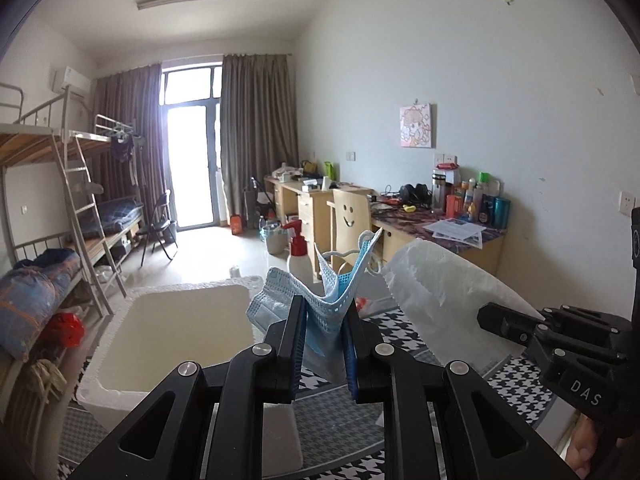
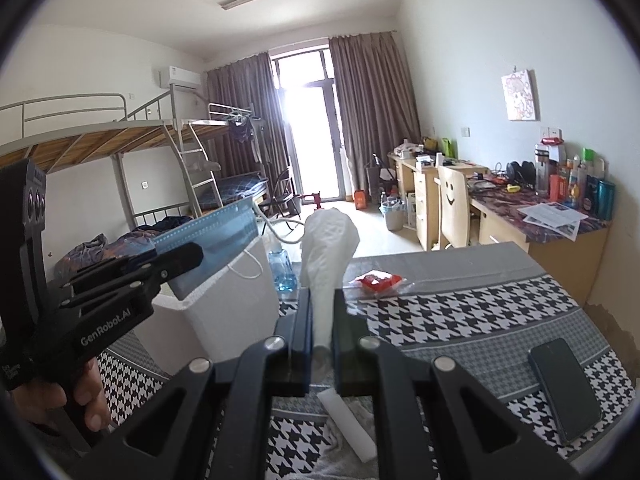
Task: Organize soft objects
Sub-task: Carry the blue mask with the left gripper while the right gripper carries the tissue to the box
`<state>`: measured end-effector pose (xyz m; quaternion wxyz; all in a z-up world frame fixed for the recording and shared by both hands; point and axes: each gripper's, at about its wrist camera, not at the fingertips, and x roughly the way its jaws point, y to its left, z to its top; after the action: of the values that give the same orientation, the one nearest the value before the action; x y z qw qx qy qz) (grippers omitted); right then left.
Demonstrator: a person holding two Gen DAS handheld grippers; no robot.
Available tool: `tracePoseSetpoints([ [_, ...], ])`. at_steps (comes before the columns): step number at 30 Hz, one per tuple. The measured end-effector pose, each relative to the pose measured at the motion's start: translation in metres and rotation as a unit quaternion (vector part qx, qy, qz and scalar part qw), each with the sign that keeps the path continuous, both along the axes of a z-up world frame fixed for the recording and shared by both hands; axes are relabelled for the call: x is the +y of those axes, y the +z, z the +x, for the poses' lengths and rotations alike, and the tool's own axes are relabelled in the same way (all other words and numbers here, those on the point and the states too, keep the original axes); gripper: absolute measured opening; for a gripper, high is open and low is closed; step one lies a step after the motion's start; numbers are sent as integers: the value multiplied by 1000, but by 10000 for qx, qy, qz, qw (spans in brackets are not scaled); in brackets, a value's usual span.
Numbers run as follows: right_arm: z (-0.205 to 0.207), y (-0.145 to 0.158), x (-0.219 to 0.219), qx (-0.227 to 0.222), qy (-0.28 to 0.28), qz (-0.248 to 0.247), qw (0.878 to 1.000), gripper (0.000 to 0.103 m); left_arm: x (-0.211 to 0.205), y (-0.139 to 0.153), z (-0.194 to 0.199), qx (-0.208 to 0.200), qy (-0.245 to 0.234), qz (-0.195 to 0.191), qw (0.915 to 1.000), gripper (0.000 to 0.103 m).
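Presently we judge both items lifted for stowing: left gripper (image 1: 324,320) pinching a blue mask (image 1: 336,284), right gripper (image 2: 322,320) clamping white tissue (image 2: 328,236), next lowering each into the foam box (image 1: 120,320) (open-topped) just beside them.

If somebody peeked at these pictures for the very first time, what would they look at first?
Probably the blue mask pinched in the left gripper, sticking up right in front of that camera. Next, the white tissue standing tall in the right gripper, above the checked cloth. Just left of both sits a big white foam box, open on top.
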<state>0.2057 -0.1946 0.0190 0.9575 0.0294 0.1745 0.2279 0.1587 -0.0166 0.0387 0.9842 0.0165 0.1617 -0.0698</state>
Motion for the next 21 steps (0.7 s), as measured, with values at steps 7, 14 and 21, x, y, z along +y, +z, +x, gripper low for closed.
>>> tracePoseSetpoints([
  [7, 9, 5, 9, -20, 165, -1, 9999, 11, 16, 4, 6, -1, 273, -102, 9996, 19],
  [14, 15, 8, 19, -37, 345, 55, 9994, 11, 29, 10, 6, -75, 469, -127, 9988, 19],
  [21, 19, 13, 31, -70, 581, 56, 9983, 11, 41, 14, 7, -138, 718, -107, 9973, 19],
])
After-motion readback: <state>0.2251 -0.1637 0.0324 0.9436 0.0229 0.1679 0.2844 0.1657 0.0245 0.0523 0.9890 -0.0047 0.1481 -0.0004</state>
